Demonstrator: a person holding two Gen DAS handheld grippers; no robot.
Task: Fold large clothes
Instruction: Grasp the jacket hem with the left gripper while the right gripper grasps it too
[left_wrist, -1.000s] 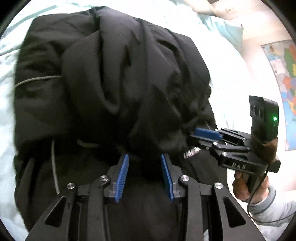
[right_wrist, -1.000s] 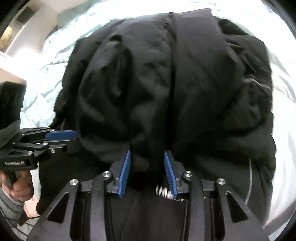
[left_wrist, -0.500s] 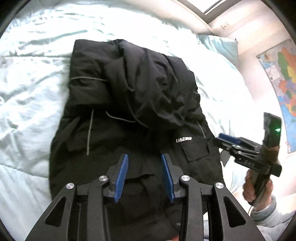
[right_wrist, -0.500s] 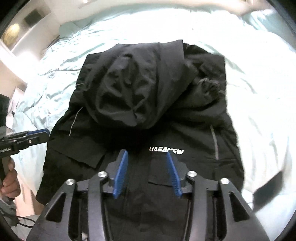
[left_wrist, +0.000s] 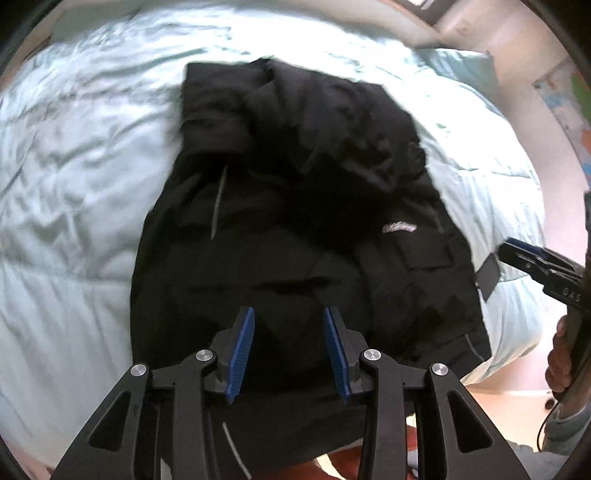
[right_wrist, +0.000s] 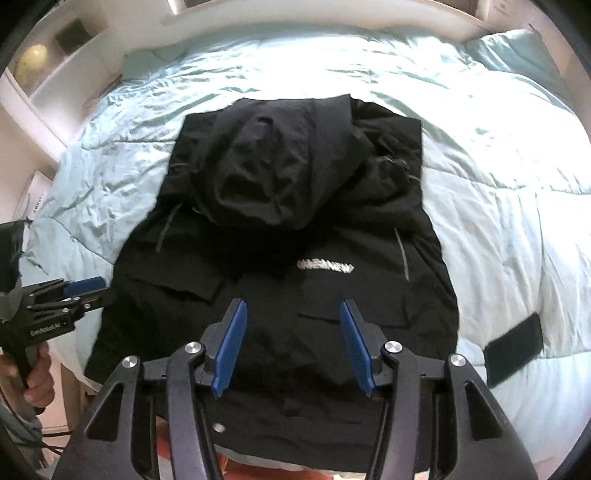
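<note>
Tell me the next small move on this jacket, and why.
Probably bring both grippers down to the hem nearest you. The jacket lies on the bed with its hood folded down, and the left gripper and right gripper are open, holding nothing.

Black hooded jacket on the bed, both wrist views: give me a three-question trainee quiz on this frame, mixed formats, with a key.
1. True or false: the right tool is clamped on the black hooded jacket.
2. Multiple choice: the jacket's hood lies (A) flopped forward over the chest, (B) spread flat on the light blue duvet beyond the collar, (C) held in the left tool.
3. Fill in: the white logo sits above a chest ____.

Key: 1 false, both tools are open and hold nothing. 2 A. 3 pocket.
</note>
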